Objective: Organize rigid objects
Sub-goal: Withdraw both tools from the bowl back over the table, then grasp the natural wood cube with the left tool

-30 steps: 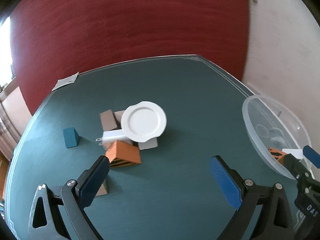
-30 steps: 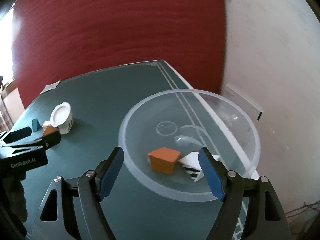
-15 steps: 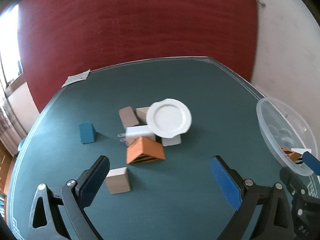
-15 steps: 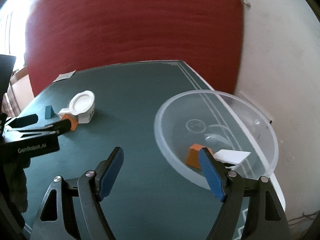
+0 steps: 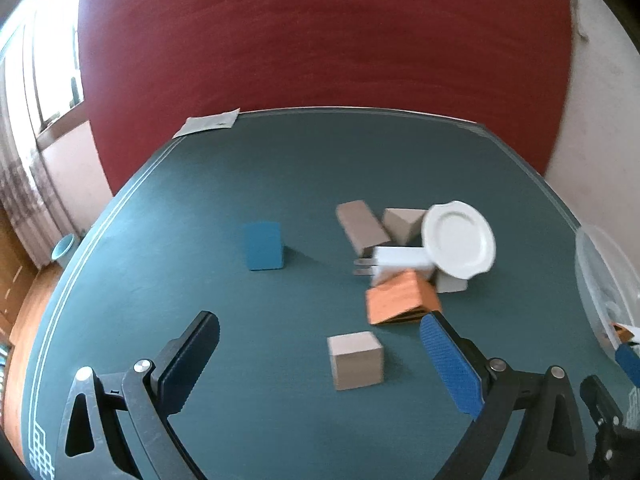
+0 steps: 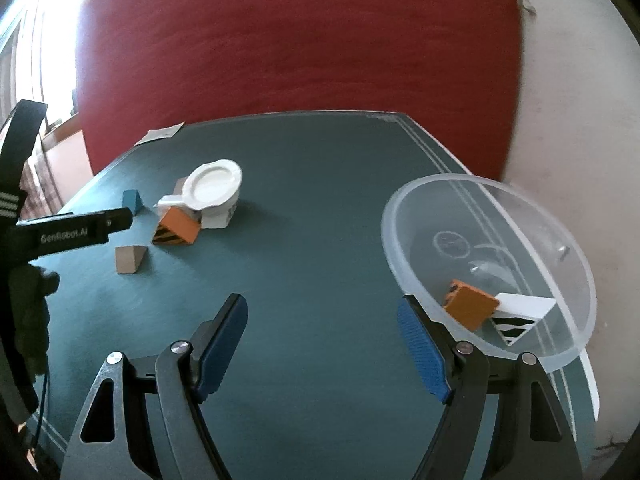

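The left gripper (image 5: 320, 354) is hanging over the green table (image 5: 280, 184) with its jaws spread wide and nothing between the pads. Just ahead of it, slightly toward its right finger, a tan cube (image 5: 355, 359) is sitting alone on the cloth. Beyond that finger an orange wedge (image 5: 400, 298) with black stripes is leaning into a small heap: a white charger (image 5: 400, 259), two tan blocks (image 5: 362, 226) and a white plate (image 5: 459, 240) propped on top. A blue block (image 5: 263, 245) is standing apart, further ahead and to the left.

The right gripper (image 6: 322, 340) is likewise gaping and empty, hovering above bare cloth. Immediately to the right of its right finger a clear plastic bowl (image 6: 416, 196) is resting, already holding an orange block (image 6: 472, 306) and a white striped wedge (image 6: 520, 312).

Judging from this, the work is between pieces: some are collected, most are waiting on the table. The tan cube looks like the likeliest next pick for the left gripper. That would call for lowering the jaws to straddle the cube squarely, closing on two flat faces, then carrying it right to the bowl without nudging the leaning heap.
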